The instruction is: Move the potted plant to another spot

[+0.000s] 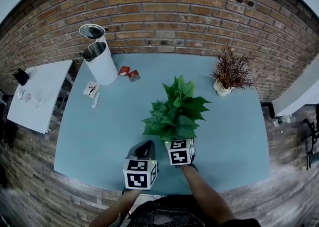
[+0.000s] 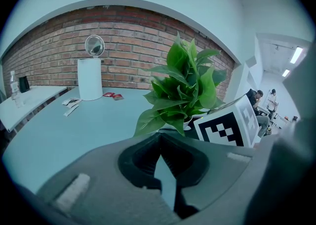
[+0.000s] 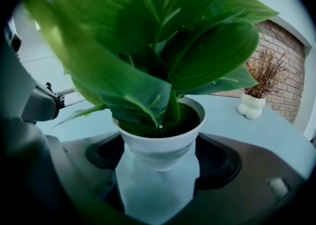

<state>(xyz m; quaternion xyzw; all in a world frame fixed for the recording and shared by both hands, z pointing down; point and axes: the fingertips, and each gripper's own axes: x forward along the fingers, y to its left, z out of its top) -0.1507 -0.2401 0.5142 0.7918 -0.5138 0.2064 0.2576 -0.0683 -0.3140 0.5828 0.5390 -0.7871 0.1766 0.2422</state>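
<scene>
The right forearm (image 1: 207, 198) is stretched forward over the near edge of the table (image 1: 99, 131). The right tongs (image 3: 159, 157) are held level, and their marker cube (image 1: 179, 152) is seen just behind the foliage. These tongs are clenched on the potted plant (image 1: 175, 111): the white pot sits between the two dark pads, and each pad is pressed against one side of it. The left forearm (image 1: 117, 211) is bent in from the left. The left tongs (image 2: 158, 140) are held just beside the right ones, with the tips pressed together and nothing between them.

The potted plant is found in the middle of the near half of the table. Its long axis is upright, with the stem rising straight from the soil and the leaves spread to all sides.

The pot is smooth and round and is narrowed toward the base; dark soil fills it to the rim. The leaves are broad, glossy and veined. The table top is plain, matte and light blue. A dried reddish plant (image 1: 230, 71) in a lumpy white vase stands well apart, near the brick wall (image 1: 164, 6).
</scene>
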